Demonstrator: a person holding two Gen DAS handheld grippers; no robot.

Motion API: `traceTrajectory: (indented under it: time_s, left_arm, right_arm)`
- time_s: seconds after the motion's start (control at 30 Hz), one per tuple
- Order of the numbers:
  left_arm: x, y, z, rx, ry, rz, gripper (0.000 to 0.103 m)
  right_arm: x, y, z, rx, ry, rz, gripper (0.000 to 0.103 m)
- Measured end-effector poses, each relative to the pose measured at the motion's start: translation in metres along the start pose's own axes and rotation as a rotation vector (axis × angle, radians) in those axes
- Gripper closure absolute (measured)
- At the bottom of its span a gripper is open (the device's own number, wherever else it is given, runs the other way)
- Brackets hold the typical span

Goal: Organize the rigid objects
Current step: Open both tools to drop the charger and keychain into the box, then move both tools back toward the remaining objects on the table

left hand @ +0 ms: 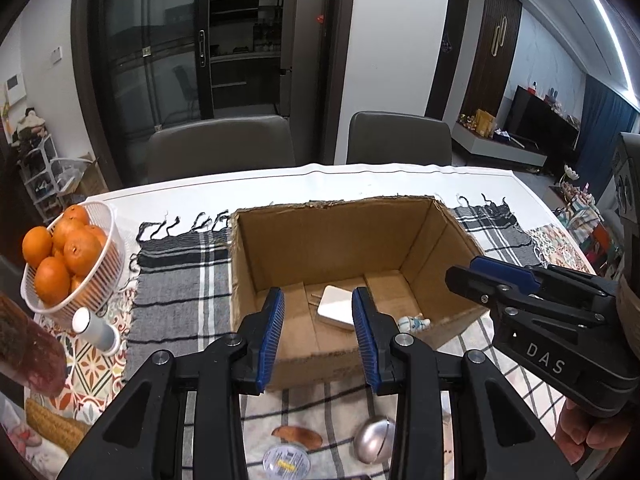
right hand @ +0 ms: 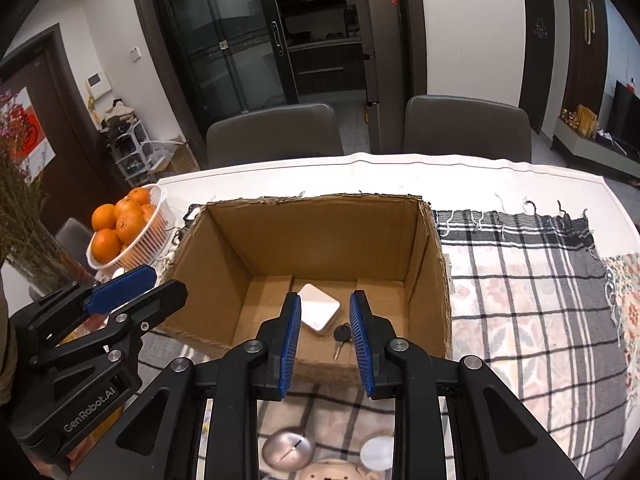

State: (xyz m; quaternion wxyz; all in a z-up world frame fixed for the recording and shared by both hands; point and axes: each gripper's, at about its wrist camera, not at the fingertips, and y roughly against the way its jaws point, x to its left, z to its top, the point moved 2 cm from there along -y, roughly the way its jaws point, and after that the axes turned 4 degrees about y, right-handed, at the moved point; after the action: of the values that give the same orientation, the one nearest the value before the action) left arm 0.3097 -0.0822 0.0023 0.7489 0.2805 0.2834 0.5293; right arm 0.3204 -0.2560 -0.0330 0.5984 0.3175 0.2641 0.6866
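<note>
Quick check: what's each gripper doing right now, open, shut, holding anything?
Left gripper: open, holding nothing, above the cardboard box.
Right gripper: open, holding nothing, above the same box.

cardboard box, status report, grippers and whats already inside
Left gripper and right gripper both open, empty, above the near wall of the cardboard box. White square case, key and small figurine inside. Nothing blocking.

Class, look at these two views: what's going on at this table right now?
A person holds two grippers, left and right, both open and empty, poised at the near edge of a cardboard box. Inside lie a white square case, a key and a small figurine. A metal ball lies outside on the cloth.
</note>
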Motion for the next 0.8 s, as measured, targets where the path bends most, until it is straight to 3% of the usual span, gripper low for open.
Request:
traceTrajectory:
  time_s: [0.23,0.6,0.8]
  left_arm:
    - [0.004,0.021,-0.016,0.002,0.012,0.012,0.068]
    - [0.003,0.054,-0.039,-0.015,0.014,0.037,0.058]
    - [0.003,0.066,-0.057,-0.019,0.018,0.045,0.055]
  right_arm:
    - [0.01,0.021,-0.012,-0.006,0.006,-0.007,0.075]
    - [0.023,0.053,-0.033,-0.021,0.018,-0.013,0.054]
    - [0.026,0.062,-0.047,-0.017,0.015,-0.013,0.05]
